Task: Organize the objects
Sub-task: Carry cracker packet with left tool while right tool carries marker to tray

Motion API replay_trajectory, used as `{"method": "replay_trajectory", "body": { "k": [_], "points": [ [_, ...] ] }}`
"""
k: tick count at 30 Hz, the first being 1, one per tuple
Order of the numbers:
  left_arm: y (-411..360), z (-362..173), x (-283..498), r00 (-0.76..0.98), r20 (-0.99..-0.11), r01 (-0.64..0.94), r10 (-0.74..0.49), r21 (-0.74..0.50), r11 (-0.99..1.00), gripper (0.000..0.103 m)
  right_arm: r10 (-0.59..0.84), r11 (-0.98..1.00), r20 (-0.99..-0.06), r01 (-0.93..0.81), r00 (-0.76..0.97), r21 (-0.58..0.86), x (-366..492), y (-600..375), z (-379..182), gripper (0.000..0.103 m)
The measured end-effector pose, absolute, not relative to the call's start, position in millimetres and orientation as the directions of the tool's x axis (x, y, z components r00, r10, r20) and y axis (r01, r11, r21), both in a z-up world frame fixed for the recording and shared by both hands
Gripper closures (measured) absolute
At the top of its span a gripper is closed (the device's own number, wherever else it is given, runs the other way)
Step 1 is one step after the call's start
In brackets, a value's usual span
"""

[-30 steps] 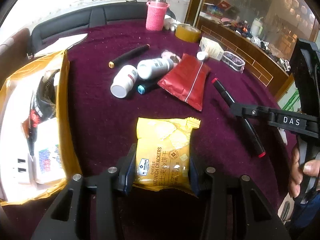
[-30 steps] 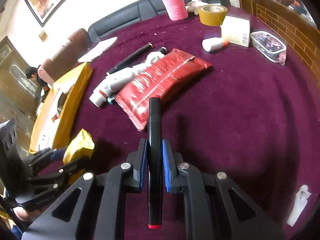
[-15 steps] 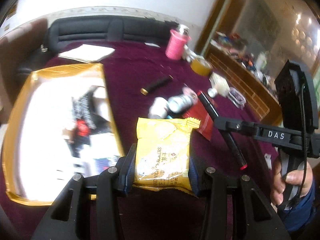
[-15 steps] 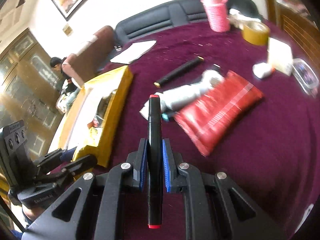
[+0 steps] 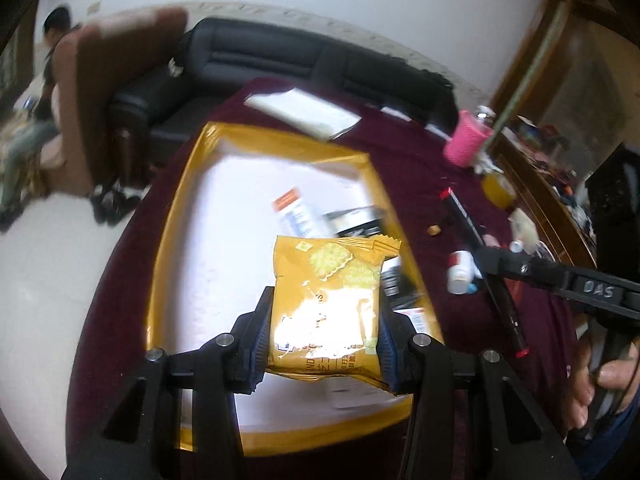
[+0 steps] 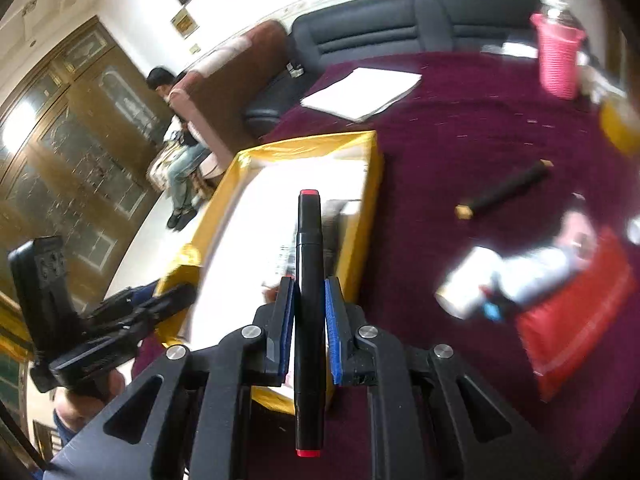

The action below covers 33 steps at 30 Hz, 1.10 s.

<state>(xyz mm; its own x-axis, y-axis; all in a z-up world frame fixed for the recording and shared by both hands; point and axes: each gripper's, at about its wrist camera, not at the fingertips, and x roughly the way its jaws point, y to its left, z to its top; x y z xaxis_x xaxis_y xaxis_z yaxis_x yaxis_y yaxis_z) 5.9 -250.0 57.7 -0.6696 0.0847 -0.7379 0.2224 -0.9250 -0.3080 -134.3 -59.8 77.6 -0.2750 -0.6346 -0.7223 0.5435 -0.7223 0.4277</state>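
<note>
My left gripper (image 5: pixel 324 340) is shut on a yellow cracker packet (image 5: pixel 328 304) and holds it above the yellow box (image 5: pixel 176 240), which holds several packets. My right gripper (image 6: pixel 310 320) is shut on a black marker with red ends (image 6: pixel 308 288), lifted over the right wall of the same box (image 6: pixel 360 184). In the left wrist view the marker (image 5: pixel 480 264) and right gripper show at the right. The left gripper (image 6: pixel 132 320) shows at the left of the right wrist view.
On the maroon tablecloth (image 6: pixel 460 152) lie a second black marker (image 6: pixel 504 190), white bottles (image 6: pixel 504 276), a red packet (image 6: pixel 576 312), a pink cup (image 6: pixel 558 56), a yellow tape roll (image 6: pixel 620 128) and white papers (image 6: pixel 360 94). A dark sofa (image 6: pixel 400 28) stands behind.
Both grippers have swung left from the table's middle to the yellow box, carrying the cracker packet and the marker. Both stay shut.
</note>
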Motion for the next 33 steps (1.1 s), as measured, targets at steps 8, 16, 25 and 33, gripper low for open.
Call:
{"method": "replay_trajectory", "body": {
  "k": [8, 16, 25, 33],
  "points": [
    [-258, 19, 5, -0.625, -0.772, 0.258, 0.114, -0.342, -0.904, 0.063, -0.637, -0.691, -0.744, 0.576, -0.200, 0.437, -145, -136, 58, 0.091],
    [-252, 8, 11, -0.611, -0.783, 0.257, 0.113, -0.332, -0.908, 0.063, -0.604, -0.690, -0.779, 0.601, -0.171, 0.403, -149, -191, 39, 0.091],
    [-244, 4, 14, -0.607, -0.789, 0.248, 0.097, -0.305, -0.919, 0.063, -0.563, -0.713, -0.810, 0.593, -0.166, 0.374, -159, -211, 22, 0.091],
    [-242, 0, 16, -0.601, -0.793, 0.254, 0.100, -0.308, -0.917, 0.063, -0.530, -0.741, -0.828, 0.573, -0.181, 0.350, -169, -218, 8, 0.091]
  ]
}}
